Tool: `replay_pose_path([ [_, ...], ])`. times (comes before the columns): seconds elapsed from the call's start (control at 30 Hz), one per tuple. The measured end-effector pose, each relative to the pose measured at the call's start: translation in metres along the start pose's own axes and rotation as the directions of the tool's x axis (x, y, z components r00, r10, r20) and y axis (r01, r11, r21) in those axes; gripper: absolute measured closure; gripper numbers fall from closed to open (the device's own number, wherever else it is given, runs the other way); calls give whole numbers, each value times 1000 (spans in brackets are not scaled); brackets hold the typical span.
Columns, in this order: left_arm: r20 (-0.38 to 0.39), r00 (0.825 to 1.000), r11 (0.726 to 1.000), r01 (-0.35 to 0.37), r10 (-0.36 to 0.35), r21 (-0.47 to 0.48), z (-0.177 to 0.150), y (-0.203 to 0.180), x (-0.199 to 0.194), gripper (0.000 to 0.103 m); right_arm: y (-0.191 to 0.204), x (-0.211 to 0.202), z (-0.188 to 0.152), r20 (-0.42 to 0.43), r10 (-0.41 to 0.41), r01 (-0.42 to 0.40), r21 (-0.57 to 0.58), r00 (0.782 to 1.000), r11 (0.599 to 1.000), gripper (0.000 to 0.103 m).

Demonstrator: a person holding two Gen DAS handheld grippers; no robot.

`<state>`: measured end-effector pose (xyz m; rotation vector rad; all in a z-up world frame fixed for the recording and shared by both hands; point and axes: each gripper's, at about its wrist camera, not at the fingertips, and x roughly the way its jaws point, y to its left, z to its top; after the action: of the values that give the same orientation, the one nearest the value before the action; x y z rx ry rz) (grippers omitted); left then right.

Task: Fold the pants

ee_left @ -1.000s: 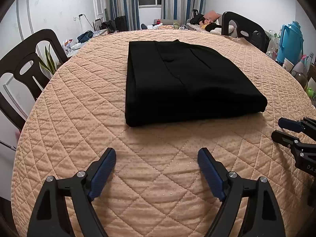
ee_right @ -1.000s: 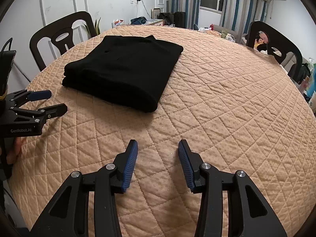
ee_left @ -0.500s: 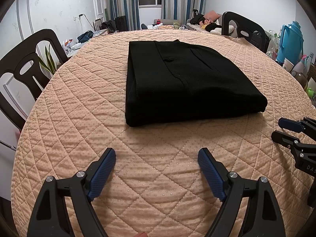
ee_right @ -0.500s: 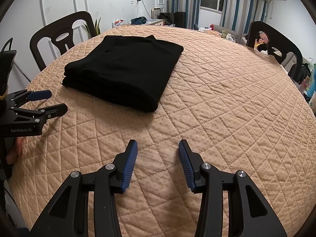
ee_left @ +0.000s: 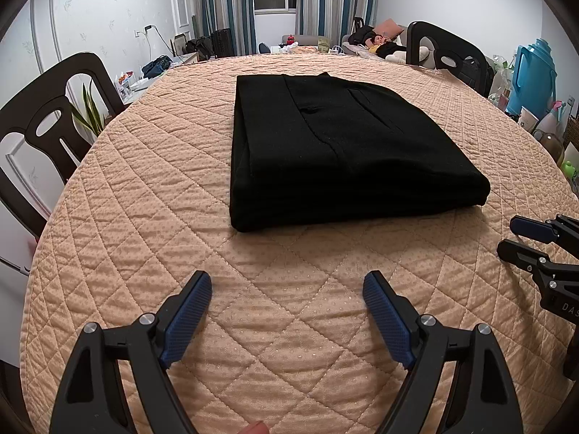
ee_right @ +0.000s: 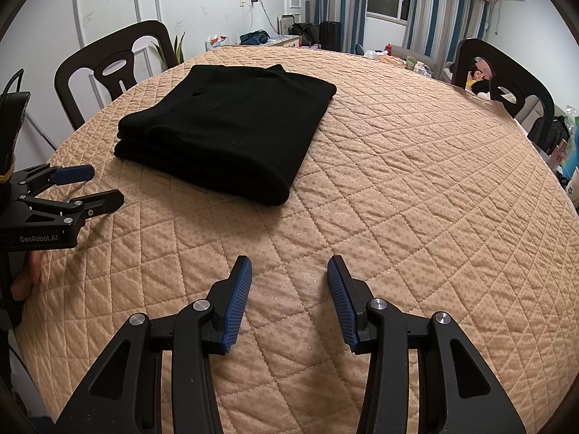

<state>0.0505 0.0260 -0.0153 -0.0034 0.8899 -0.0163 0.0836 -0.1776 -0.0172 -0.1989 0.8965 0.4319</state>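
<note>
1. Nothing has moved since the earlier frames; both grippers static.
2. Left gripper and right gripper: fingers apart, empty, hovering short of the pants.
3. Pants lie as a compact folded stack mid-table; folding looks done.

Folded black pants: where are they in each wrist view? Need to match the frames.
Left wrist view: the folded black pants lie centre frame, beyond the open left gripper.
Right wrist view: the pants sit upper left, ahead of the open right gripper.
Shared landmark: the dark wooden chair with cut-out back, left of the pants.
</note>
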Motion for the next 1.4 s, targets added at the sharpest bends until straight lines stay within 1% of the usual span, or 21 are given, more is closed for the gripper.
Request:
replay_pose_path([
  [1.4,-1,1000,1000,3,-3,-4,0,1,0,13,0,0,0,0,0,0,0,1000,1000,58],
])
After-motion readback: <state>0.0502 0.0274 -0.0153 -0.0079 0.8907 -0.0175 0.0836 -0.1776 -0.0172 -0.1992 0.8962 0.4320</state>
